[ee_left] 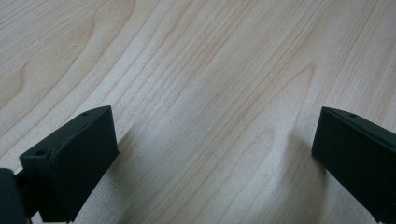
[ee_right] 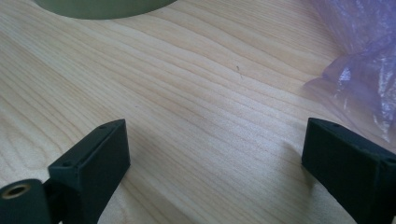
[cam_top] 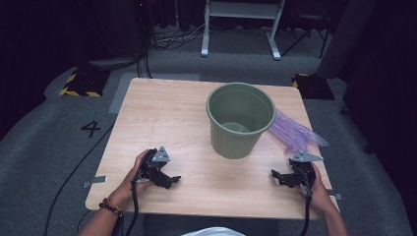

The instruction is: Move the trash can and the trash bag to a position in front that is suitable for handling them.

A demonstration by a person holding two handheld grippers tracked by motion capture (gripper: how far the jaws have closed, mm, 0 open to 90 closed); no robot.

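Observation:
A green plastic bin (cam_top: 240, 120) stands upright on the wooden table (cam_top: 162, 118), right of centre; its base edge (ee_right: 102, 7) shows at the top of the right gripper view. A crumpled purple plastic bag (cam_top: 295, 132) lies on the table just right of the bin, and the same bag (ee_right: 364, 60) is ahead and right of the right jaws. My left gripper (cam_top: 169, 181) rests low near the front left, jaws wide apart over bare wood (ee_left: 210, 158). My right gripper (cam_top: 279, 177) sits at the front right, open and holding nothing (ee_right: 215, 158).
The table's front edge (cam_top: 196, 210) is close behind both hands. On the grey carpet beyond the table stand a white frame (cam_top: 241, 24), black-and-yellow floor blocks (cam_top: 81, 83) and loose cables (cam_top: 172, 39). A cable (cam_top: 74, 172) runs along the floor at left.

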